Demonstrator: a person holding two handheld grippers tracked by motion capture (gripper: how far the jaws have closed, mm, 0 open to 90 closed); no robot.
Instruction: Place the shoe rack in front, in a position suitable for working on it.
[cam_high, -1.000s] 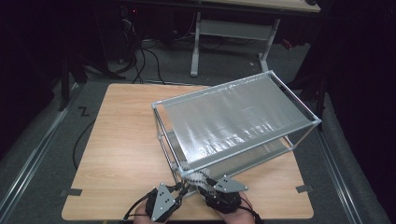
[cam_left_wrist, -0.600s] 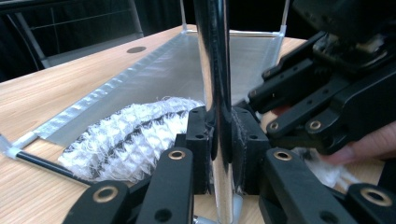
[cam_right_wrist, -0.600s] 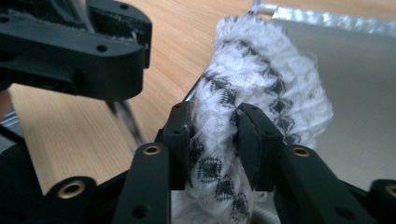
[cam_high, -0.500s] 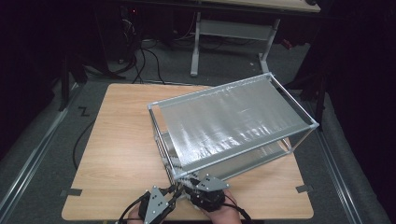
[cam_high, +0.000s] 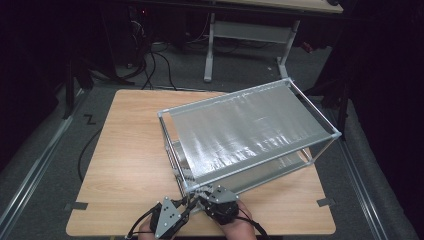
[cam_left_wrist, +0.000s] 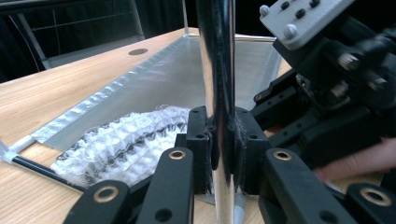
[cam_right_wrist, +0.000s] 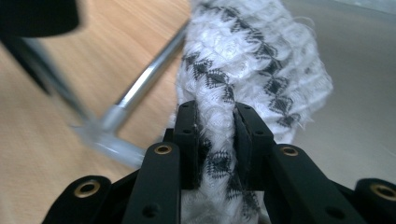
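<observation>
Left gripper (cam_left_wrist: 223, 149): jaws closed tight on the upright metal post (cam_left_wrist: 219, 70) at the near corner of the rack (cam_high: 250, 125); both pads pressed against the post, seen in the left gripper view. In the high view this gripper (cam_high: 186, 207) sat at the table's (cam_high: 125, 150) near edge, left of middle, pointing forward and rightward toward the rack's near-left corner, the hand low behind it at the picture's bottom edge.

Right gripper (cam_right_wrist: 217, 140): jaws pinched on a fold of white knitted cloth (cam_right_wrist: 247, 60) with a black diamond pattern; the fabric bulged up between and above the pads. These jaws had just been closing, with the cloth between them. In the high view the right gripper (cam_high: 201, 196) lay just right of the left one, nearly touching it, nose at the rack's near-left corner, hand (cam_high: 240, 222) resting on the table near its edge.

The cloth (cam_left_wrist: 126, 140) lay bunched on the rack's lower silver shelf (cam_left_wrist: 187, 79), at the near corner beside the gripped post, against the bottom rail (cam_right_wrist: 144, 79).

Compared with a second ago: the rack's near-left corner had shifted slightly leftward across the table, and the right gripper had moved in closer to that corner. The left gripper showed no clear change of place. The rack stood skewed on the table's right half, its far-right corner past the right edge.
</observation>
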